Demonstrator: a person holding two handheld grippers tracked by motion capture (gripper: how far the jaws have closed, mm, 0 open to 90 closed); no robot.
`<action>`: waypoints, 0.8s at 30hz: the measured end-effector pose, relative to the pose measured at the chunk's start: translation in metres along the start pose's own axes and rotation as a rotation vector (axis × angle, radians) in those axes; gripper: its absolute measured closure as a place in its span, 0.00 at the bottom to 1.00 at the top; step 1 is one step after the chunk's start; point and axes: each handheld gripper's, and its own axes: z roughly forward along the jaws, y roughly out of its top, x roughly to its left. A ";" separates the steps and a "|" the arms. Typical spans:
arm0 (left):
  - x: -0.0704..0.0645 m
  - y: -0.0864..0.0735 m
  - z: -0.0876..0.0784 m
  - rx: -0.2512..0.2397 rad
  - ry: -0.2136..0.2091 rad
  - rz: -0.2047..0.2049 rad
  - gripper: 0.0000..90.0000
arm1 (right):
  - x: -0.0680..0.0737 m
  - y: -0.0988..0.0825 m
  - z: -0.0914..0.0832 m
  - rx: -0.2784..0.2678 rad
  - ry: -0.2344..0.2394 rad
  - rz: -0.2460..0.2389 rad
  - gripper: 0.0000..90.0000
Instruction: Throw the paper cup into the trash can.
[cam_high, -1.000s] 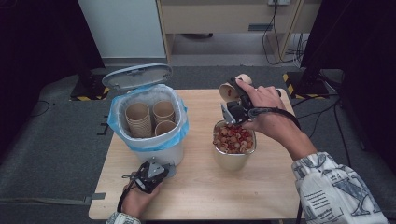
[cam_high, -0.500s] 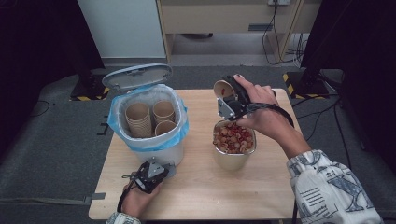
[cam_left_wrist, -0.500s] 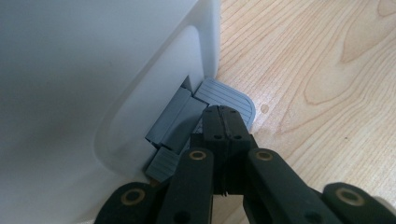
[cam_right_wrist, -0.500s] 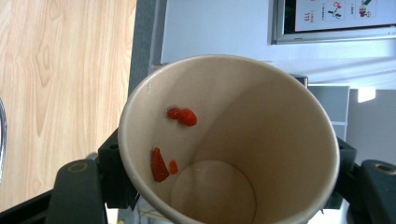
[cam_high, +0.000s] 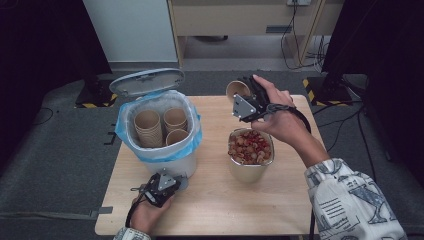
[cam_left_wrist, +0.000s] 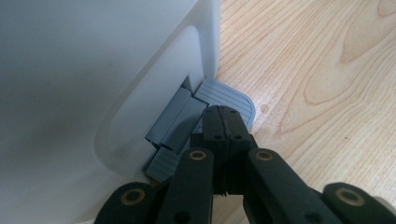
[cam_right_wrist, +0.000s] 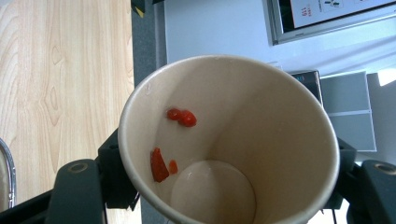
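The right gripper (cam_high: 239, 95) pinches a tan paper cup (cam_right_wrist: 229, 140) across its side wall, tipped on its side above the far edge of the wooden table (cam_high: 215, 210), beyond the steel pot of red and tan scraps (cam_high: 250, 149); a few red bits cling inside; it looks light and thin-walled, likely to crumple under a hard squeeze, so a gentle hold near the stiffer rolled rim seems best. The left gripper (cam_left_wrist: 221, 114), jaws pressed together, bears on the grey pedal (cam_left_wrist: 229, 100) of the white lidded bin (cam_high: 159, 131).
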 end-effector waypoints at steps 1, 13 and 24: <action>0.000 0.000 0.000 0.000 0.001 0.001 1.00 | -0.001 0.000 0.000 -0.002 0.001 0.003 0.31; 0.000 0.000 0.000 0.003 -0.001 0.001 1.00 | -0.010 0.003 -0.001 -0.066 0.031 0.122 0.30; 0.001 0.000 0.000 0.002 -0.004 -0.001 1.00 | -0.018 0.005 -0.001 -0.112 0.051 0.216 0.30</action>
